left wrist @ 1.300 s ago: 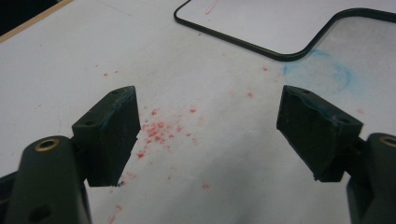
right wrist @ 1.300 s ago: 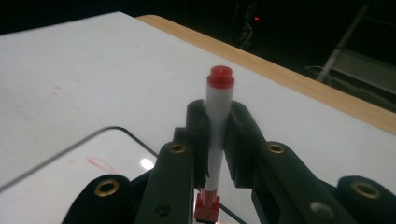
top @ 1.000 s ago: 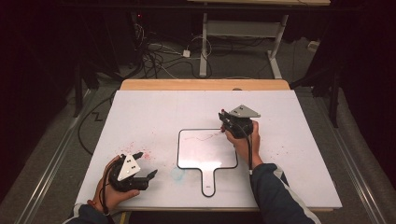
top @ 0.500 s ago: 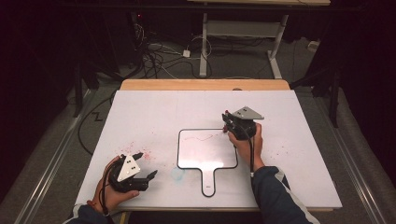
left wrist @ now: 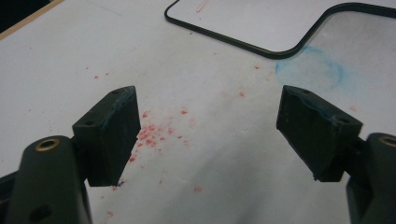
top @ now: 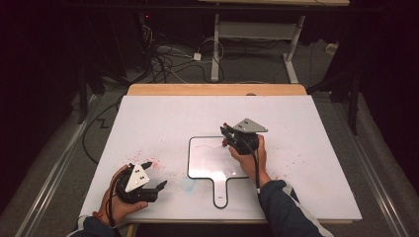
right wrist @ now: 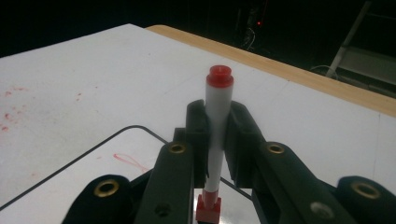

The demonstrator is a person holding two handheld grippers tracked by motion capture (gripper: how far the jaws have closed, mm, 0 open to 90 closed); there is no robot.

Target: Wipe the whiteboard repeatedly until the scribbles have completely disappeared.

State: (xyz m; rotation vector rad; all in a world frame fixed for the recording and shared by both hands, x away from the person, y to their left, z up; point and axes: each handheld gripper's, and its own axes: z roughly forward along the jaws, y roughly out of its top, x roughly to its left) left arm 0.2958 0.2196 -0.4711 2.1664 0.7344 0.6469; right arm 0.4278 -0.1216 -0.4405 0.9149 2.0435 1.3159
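Observation:
A small whiteboard [top: 210, 160] with a black rim and a handle lies flat in the middle of the white table. A thin red line [top: 213, 146] is drawn near its far edge. My right gripper [top: 226, 134] hovers over the board's far right corner, shut on a red-capped white marker [right wrist: 217, 122] that stands upright between the jaws. In the right gripper view the board [right wrist: 65, 186] lies below the jaws. My left gripper [top: 155, 174] rests at the front left, open, nothing between its pads [left wrist: 114, 133]. The board's near corner [left wrist: 261, 28] shows beyond them.
Red ink specks [left wrist: 152, 135] dot the table [top: 163, 118] around the left gripper, and more lie to the right of the board. A faint blue ring [left wrist: 310, 72] marks the surface by the board's near left corner. A wooden edge [top: 217, 90] borders the far side; cables cover the floor beyond.
The right gripper with the marker has slid left over the board's far right corner. The left gripper has stayed where it was.

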